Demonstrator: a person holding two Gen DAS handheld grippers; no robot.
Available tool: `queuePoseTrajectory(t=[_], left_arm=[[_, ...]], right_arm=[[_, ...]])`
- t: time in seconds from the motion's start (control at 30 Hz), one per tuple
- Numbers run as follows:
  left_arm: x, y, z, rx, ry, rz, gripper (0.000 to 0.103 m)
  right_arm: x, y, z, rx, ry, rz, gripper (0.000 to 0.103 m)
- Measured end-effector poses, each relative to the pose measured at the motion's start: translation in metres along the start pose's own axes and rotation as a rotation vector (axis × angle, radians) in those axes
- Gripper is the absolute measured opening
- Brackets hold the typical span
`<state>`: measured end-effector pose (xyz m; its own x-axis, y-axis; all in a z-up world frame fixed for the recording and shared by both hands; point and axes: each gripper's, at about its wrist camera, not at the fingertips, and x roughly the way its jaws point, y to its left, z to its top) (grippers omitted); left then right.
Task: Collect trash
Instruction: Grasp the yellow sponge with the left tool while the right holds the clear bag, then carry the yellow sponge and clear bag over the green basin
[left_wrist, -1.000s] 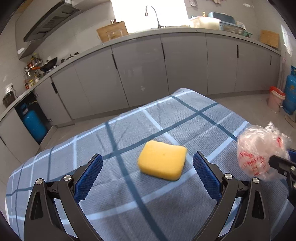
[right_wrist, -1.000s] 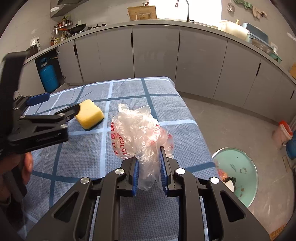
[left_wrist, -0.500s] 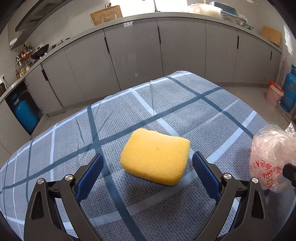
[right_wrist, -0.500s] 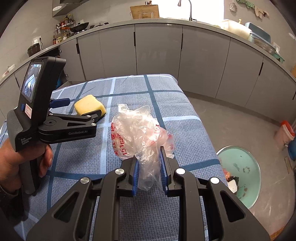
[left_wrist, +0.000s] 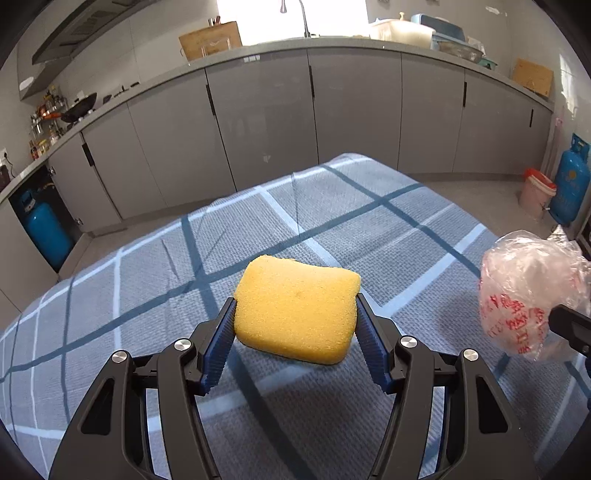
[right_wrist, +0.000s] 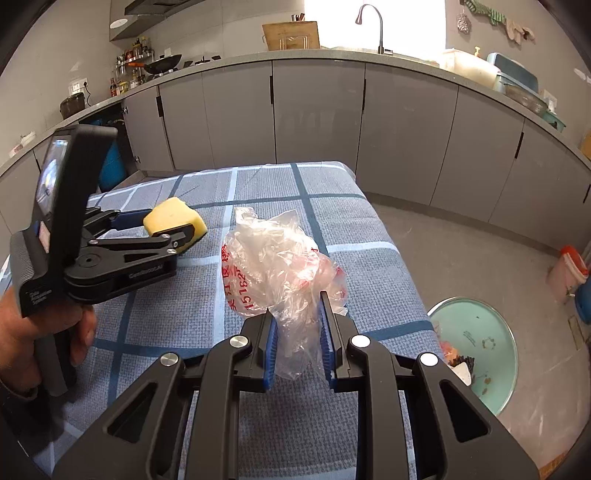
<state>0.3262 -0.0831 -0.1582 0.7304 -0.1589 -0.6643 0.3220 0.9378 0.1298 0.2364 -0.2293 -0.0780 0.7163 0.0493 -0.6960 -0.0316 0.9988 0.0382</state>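
The left gripper (left_wrist: 295, 325) now has its blue pads pressed against both sides of the yellow sponge (left_wrist: 297, 308), clamping it; half a second ago those pads stood wide apart with the sponge lying loose on the cloth between them. A shadow under the sponge's near edge shows that edge raised off the blue checked tablecloth (left_wrist: 332, 221), and the right wrist view shows the sponge (right_wrist: 173, 221) held in the left gripper (right_wrist: 162, 230) just above the cloth.

The right gripper (right_wrist: 297, 339) is clenched on the neck of a crumpled clear plastic bag (right_wrist: 277, 266) with red print, just as in both earlier frames; the bag bulges up and forward from the pads over the cloth. From the left wrist view the same bag (left_wrist: 532, 291) sits at the right edge, well apart from the sponge.

The person's left hand (right_wrist: 22, 332) wraps the handle of the left gripper at the left of the right wrist view. Beyond the cloth's right edge, on the floor, lies a pale green round bin (right_wrist: 480, 350) holding some scraps. Grey kitchen cabinets (left_wrist: 258, 122) run behind the table, and a blue gas cylinder (left_wrist: 46, 229) stands in an open bay at left.
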Motion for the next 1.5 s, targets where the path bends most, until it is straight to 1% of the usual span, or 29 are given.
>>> queuePoseTrajectory(t=[0.17,0.23,0.43,0.6,0.93,1.5], left_arm=[[-0.042,-0.007,-0.003,0.009,-0.054,0.002,0.062],[-0.057,-0.013,-0.005,0.016,-0.066,-0.010,0.062],[-0.081,-0.037,-0.001,0.064,-0.089,-0.034,0.062],[-0.097,-0.064,0.010,0.108,-0.124,-0.059,0.062],[-0.109,-0.113,0.026,0.183,-0.163,-0.114,0.062],[-0.109,-0.160,0.036,0.257,-0.183,-0.167,0.062]], right_arm=[[-0.021,-0.005,-0.008,0.013,-0.019,-0.005,0.022],[-0.027,-0.010,-0.012,0.025,-0.023,-0.007,0.022],[-0.045,-0.030,-0.019,0.067,-0.043,-0.027,0.022],[-0.065,-0.052,-0.022,0.111,-0.082,-0.054,0.022],[-0.089,-0.094,-0.031,0.185,-0.119,-0.111,0.022],[-0.100,-0.144,-0.043,0.266,-0.135,-0.183,0.022]])
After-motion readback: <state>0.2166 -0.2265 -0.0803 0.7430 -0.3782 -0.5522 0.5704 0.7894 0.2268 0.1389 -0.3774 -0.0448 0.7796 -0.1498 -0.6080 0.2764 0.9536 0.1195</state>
